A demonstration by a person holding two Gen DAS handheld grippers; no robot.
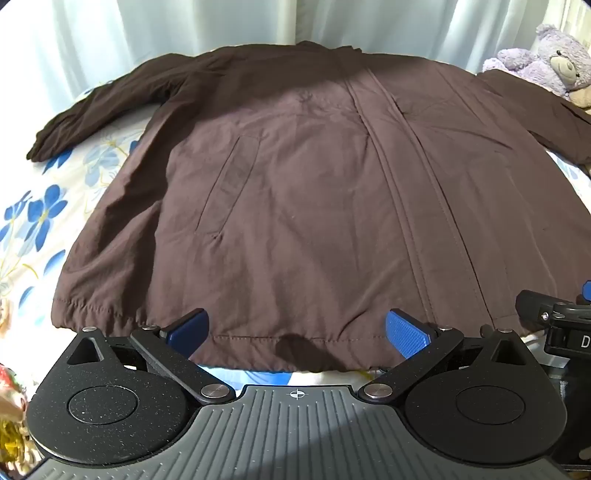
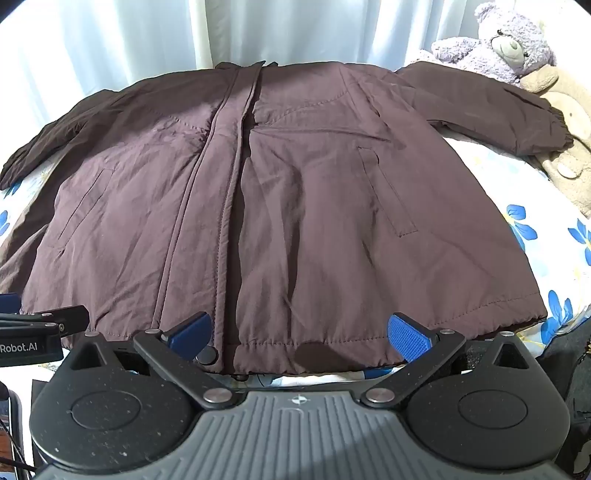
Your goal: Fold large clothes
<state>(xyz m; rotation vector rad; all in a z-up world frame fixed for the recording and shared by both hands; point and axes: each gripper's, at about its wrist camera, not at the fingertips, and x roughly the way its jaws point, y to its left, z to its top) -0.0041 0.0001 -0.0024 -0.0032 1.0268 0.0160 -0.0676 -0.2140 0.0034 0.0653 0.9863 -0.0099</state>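
A dark brown jacket (image 1: 295,192) lies spread flat, front up, on a bed, with its hem nearest me and both sleeves out to the sides. It also fills the right wrist view (image 2: 295,192). My left gripper (image 1: 297,330) is open and empty, its blue pads just above the left half of the hem. My right gripper (image 2: 299,334) is open and empty over the right half of the hem, near the front placket. Each gripper shows at the edge of the other's view.
The bed sheet (image 1: 40,214) is white with blue flowers. A purple teddy bear (image 2: 513,40) and a beige plush toy (image 2: 565,122) lie at the far right by the right sleeve cuff (image 2: 550,133). Pale curtains (image 1: 147,33) hang behind the bed.
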